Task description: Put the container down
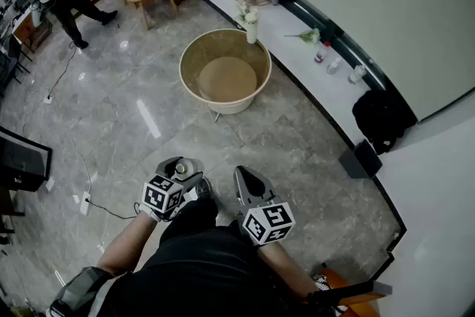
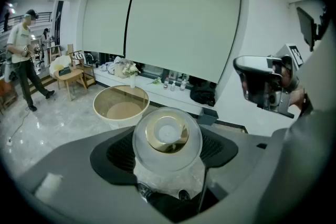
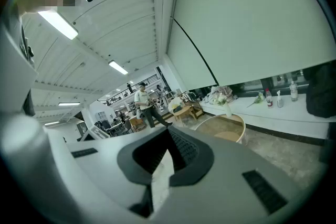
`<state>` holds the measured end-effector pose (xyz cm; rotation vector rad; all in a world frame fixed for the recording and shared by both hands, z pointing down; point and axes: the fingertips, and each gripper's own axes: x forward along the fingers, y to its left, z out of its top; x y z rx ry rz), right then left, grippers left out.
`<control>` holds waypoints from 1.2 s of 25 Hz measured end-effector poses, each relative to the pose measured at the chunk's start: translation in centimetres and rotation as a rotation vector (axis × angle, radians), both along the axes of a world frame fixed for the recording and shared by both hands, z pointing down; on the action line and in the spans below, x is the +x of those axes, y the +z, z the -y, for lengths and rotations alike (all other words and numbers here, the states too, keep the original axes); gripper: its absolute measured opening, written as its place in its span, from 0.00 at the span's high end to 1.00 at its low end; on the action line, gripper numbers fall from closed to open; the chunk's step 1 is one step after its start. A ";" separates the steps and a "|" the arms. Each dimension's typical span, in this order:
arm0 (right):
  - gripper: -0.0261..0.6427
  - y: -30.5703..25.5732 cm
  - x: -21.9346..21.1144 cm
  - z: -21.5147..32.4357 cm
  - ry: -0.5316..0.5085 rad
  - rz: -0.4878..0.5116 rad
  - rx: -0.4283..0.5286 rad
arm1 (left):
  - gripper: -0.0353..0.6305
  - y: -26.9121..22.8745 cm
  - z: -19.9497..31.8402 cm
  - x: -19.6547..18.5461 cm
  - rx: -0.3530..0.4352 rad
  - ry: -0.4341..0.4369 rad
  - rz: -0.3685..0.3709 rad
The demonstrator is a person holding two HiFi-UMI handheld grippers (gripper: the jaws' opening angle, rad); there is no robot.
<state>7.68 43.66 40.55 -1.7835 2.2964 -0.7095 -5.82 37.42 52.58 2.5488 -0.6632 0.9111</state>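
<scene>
- The small clear round container with a gold-coloured collar [image 2: 167, 139] sits between the pads of the left claw [image 1: 178, 173], which grips its rounded body with the jaws spread wide. It is held in the air close to the person, over the grey marble floor [image 1: 297, 152].
- It looks light, stiff and smooth, so probably slippery and perhaps breakable. The widest part of the body, where it is held now, seems the safest hold.
- The right claw [image 1: 246, 182] is closed and holds nothing.
- Counted: one container, two claws.
- Further off stands one round beige worktop with a glass top [image 1: 191, 56], well apart from the container.
- Beyond it, a long white window ledge [image 1: 289, 26] carries three small bottles [image 1: 334, 64].
</scene>
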 end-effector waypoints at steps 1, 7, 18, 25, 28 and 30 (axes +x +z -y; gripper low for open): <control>0.96 -0.2 -0.8 -1.2 -0.001 0.004 -0.002 | 0.44 -0.3 -2.3 -0.8 -0.007 0.010 0.005; 0.96 0.3 -6.1 -6.3 -0.028 0.013 -0.028 | 0.44 -2.4 -11.2 -4.6 0.032 0.065 0.024; 0.96 1.5 -14.7 -5.6 -0.085 -0.010 -0.086 | 0.44 -4.1 -9.9 -14.5 0.085 -0.067 -0.024; 0.96 -1.7 -18.2 -4.0 -0.060 -0.060 -0.043 | 0.44 -6.9 -6.7 -20.0 0.153 -0.127 -0.076; 0.96 -2.6 -19.6 -3.2 -0.051 -0.068 -0.028 | 0.44 -8.3 -5.3 -21.2 0.182 -0.125 -0.112; 0.96 -3.1 -20.6 -2.7 -0.045 -0.074 -0.016 | 0.44 -9.3 -4.5 -21.7 0.204 -0.111 -0.131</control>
